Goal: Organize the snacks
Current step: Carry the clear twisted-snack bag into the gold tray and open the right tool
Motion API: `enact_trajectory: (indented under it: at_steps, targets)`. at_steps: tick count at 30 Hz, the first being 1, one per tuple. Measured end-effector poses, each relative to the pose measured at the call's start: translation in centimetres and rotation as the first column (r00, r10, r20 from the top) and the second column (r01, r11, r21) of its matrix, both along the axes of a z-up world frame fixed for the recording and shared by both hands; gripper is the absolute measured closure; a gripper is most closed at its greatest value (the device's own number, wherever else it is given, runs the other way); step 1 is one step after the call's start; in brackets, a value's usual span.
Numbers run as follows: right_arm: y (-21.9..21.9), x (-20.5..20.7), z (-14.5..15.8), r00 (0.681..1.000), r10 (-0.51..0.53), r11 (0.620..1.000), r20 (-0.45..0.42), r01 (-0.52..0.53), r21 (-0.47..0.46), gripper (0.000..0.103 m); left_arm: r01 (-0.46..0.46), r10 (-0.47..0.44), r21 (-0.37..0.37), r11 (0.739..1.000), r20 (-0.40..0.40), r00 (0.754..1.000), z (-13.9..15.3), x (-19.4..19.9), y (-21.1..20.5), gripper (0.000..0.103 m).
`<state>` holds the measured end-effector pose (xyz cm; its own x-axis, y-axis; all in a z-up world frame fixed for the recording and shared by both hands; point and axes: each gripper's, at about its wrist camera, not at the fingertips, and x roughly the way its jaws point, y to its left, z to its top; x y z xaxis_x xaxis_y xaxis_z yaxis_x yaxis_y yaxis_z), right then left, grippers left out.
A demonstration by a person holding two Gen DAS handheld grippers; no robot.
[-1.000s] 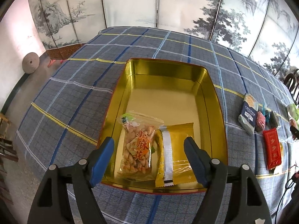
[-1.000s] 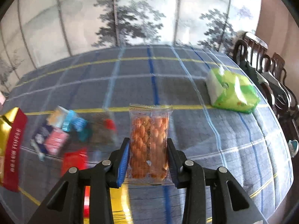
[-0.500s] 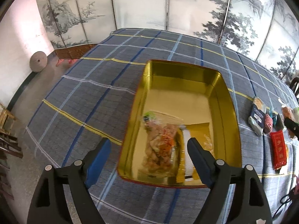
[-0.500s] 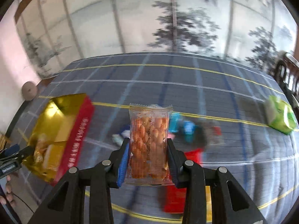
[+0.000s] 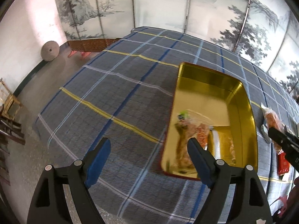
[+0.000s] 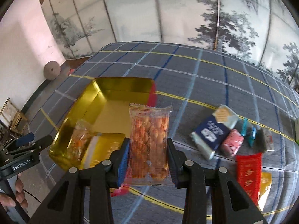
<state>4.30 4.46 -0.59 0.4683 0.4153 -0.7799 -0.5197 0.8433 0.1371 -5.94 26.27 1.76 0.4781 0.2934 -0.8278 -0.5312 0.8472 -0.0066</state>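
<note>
Right gripper (image 6: pixel 148 150) jaws clamp snack packet (image 6: pixel 149 141), center frame; left gripper (image 5: pixel 147 156) agape. Packet may catch gold tin (image 6: pixel 119 89) rim.

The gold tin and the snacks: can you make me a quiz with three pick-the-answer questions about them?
1. Where is the clear bag of twisted snacks?
A. In the right gripper
B. In the tin
C. On the floor

2. What colour is the tin inside?
A. Green
B. Gold
C. White

3. How is the left gripper?
A. Shut on a packet
B. Holding the tin
C. Open with nothing in it

Answers: 1 A, its fingers squeeze both sides of the bag. 2 B, the walls shine gold. 3 C, its fingers stand wide apart over the checked cloth.
</note>
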Motion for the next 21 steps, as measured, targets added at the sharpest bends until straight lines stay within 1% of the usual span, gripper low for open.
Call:
enact_trajectory:
  at_steps: [5, 13, 16, 18, 21]
  targets:
    - [2.1, -0.8, -0.4, 0.999, 0.041, 0.999, -0.008, -0.041, -0.012, 0.066, -0.038, 0.038, -0.006, 0.999, 0.004, 0.999, 0.0, -1.0, 1.2, 0.022]
    - [4.9, -1.5, -1.6, 0.996, 0.094, 0.994, -0.008, -0.094, -0.047, 0.066, -0.055, 0.055, 0.0, 0.998, -0.002, 0.998, 0.1, -2.0, 1.9, 0.022]
    - [5.6, -1.5, -2.2, 0.994, 0.113, 0.991, -0.01, -0.113, -0.076, 0.066, -0.06, 0.06, 0.009, 0.998, -0.007, 0.998, 0.2, -2.2, 2.1, 0.022]
    - [5.8, -1.3, -2.4, 0.993, 0.113, 0.99, -0.016, -0.114, -0.078, 0.066, -0.068, 0.068, 0.017, 0.998, -0.007, 0.998, 0.3, -2.4, 2.3, 0.021]
    - [6.4, -1.2, -2.4, 0.993, 0.121, 0.989, -0.008, -0.121, -0.086, 0.066, -0.077, 0.077, 0.009, 0.997, -0.008, 0.997, 0.2, -2.7, 2.6, 0.021]
